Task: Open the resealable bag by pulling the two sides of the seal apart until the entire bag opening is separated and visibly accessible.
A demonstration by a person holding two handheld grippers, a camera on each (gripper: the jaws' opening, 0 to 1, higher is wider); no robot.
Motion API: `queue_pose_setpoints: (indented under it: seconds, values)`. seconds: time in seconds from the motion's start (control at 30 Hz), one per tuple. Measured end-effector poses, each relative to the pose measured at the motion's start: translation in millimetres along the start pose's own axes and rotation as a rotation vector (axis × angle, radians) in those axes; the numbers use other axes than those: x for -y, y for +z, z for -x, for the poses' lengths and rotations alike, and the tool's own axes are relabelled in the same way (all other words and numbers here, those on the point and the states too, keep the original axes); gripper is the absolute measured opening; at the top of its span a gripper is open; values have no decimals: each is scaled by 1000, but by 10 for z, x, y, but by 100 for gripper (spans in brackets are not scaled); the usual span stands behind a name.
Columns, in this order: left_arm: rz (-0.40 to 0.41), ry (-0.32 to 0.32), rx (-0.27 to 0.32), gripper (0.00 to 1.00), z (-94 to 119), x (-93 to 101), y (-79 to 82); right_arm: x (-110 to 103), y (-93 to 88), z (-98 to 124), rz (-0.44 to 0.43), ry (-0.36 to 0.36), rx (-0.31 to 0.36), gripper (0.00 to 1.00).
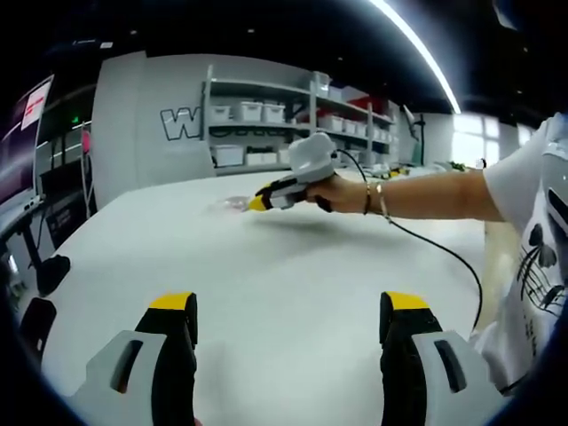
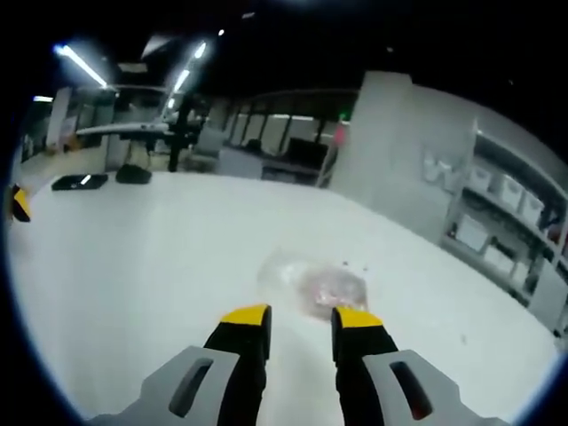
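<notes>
Near my edge of the white table point(image 1: 293, 293), my left gripper point(image 1: 290, 312) hovers with jaws wide apart, holding nothing. Further out, toward the table's middle, my right gripper point(image 2: 301, 318) has its jaws partly apart, tips right at the near edge of the resealable bag point(image 2: 312, 286); can't tell if they touch it, not clamped as far as I see. Bag lies flat, clear, something pinkish inside. Seal looks unopened, I'd judge, though it's blurry. Task barely begun: both sides of the seal need gripping, then pulling apart. Shelves point(image 1: 284, 124) with bins beyond the far edge.
</notes>
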State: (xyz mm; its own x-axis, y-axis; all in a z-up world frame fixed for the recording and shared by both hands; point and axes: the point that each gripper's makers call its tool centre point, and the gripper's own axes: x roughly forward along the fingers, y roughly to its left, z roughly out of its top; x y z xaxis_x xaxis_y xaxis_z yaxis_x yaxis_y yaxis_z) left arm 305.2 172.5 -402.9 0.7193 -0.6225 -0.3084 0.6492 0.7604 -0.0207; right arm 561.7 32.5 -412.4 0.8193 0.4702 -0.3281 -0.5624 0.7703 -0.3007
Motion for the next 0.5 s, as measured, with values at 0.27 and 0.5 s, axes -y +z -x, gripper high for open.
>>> queue_pose_setpoints:
  seconds: [0.27,0.5]
  values:
    - [3,0,-7,83,-17,-5,-11,-31,19,-34,35,6,7,22]
    - [5,5,-7,83,-20,-22,-8,-74,51,-66,157,7,13,21]
